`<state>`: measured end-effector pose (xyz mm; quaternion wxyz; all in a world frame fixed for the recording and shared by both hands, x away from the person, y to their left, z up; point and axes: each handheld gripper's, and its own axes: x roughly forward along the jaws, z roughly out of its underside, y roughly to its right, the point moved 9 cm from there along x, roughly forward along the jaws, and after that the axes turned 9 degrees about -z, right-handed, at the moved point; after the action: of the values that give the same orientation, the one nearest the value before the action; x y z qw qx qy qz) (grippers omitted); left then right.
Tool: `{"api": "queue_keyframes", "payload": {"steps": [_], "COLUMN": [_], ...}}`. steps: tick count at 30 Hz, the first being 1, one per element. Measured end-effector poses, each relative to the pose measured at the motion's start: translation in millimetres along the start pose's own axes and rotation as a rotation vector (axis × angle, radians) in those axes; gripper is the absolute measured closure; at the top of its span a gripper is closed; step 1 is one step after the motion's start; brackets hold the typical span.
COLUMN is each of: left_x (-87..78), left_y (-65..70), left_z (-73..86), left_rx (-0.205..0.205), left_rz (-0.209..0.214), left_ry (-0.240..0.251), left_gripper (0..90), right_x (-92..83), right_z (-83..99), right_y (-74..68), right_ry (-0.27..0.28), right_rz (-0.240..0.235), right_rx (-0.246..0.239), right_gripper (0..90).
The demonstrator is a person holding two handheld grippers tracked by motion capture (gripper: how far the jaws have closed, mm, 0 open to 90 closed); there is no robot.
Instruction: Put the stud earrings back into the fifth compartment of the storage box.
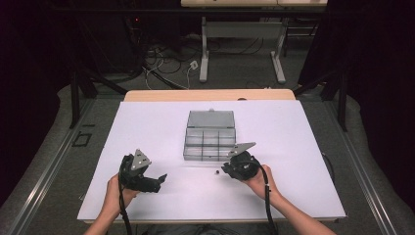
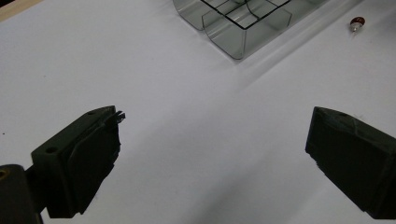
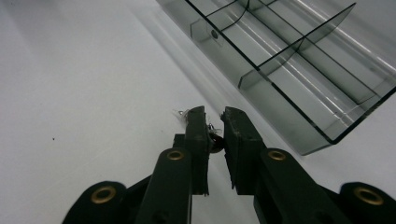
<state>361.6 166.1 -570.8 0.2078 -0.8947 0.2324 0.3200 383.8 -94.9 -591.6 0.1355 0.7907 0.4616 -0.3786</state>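
A clear divided box [image 1: 209, 135] is sitting open at the middle of the white table [image 1: 147, 127], its lid lying flat on the far side. The right gripper [image 3: 214, 125] is resting just near of the box's right corner, its jaws clenched on a tiny dark part [image 3: 215, 141] with thin wire legs. The left gripper [image 2: 212, 140] is hovering at the near left, well apart from the box, jaws spread wide and gripping nothing. A small red bead [image 2: 357, 21] is lying on the table near the box.
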Motion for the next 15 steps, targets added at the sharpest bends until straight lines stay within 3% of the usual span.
{"api": "queue_keyframes", "payload": {"steps": [15], "left_x": [-0.2], "left_y": [0.3], "left_z": [-1.3], "left_rx": [-0.001], "left_rz": [0.001], "left_ry": [0.012], "left_gripper": [2.9], "right_x": [-9.2], "right_z": [-5.7], "right_y": [1.2], "right_ry": [0.023], "right_rz": [0.03], "right_rx": [-0.015], "right_gripper": [80.4]}}
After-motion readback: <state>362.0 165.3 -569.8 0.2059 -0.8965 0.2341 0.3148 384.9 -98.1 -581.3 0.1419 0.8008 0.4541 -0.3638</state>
